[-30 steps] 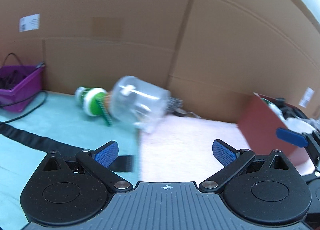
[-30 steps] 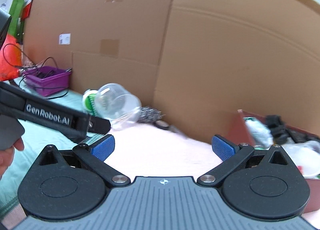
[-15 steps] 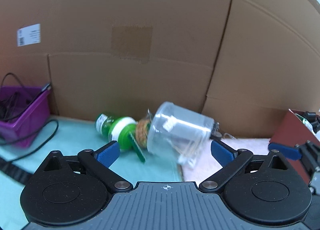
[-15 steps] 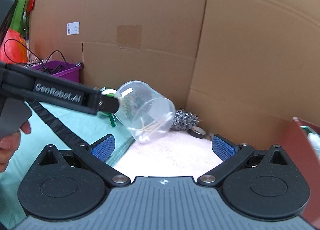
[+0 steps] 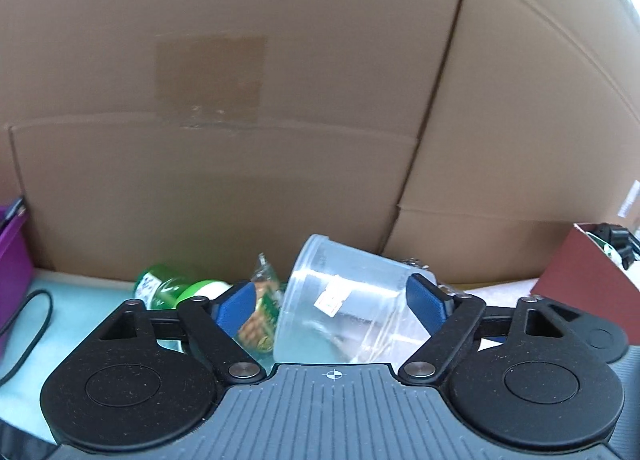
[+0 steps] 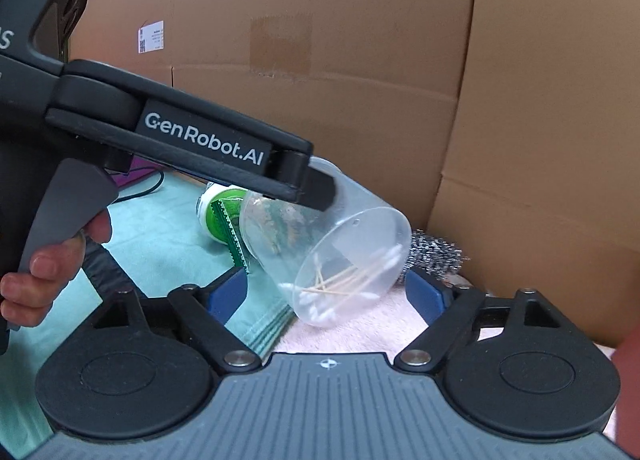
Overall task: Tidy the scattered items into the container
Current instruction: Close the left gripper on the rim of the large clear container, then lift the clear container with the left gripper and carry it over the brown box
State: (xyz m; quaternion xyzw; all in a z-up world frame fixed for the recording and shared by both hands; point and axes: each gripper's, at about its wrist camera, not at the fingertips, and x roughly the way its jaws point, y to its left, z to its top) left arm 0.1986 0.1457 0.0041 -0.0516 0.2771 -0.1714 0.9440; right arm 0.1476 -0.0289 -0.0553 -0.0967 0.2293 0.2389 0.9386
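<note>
A clear plastic tub [image 5: 344,308] lies on its side, with cotton swabs [image 6: 348,284] loose inside near its mouth. My left gripper [image 5: 331,305] straddles the tub and its jaws are closing. A gap with a snack packet [image 5: 260,320] behind it still shows beside the left pad. In the right wrist view one of the left gripper's fingers [image 6: 316,184] reaches over the tub's closed end. My right gripper [image 6: 327,294] is closing too, with the tub's mouth [image 6: 352,260] between its pads and not pressed. The red-brown box [image 5: 580,272] stands far right.
A green bottle with a white cap [image 6: 220,212] and a steel scourer [image 6: 436,254] lie by the tub, against the cardboard wall [image 5: 280,140]. A purple basket [image 5: 12,260] and a black cable [image 5: 36,324] sit at the left. A hand [image 6: 48,272] holds the left gripper's handle.
Both grippers have moved in on the tub, which now sits large and centred between each pair of fingers. Both pairs of jaws have narrowed slightly. The box has slid to the right edge.
</note>
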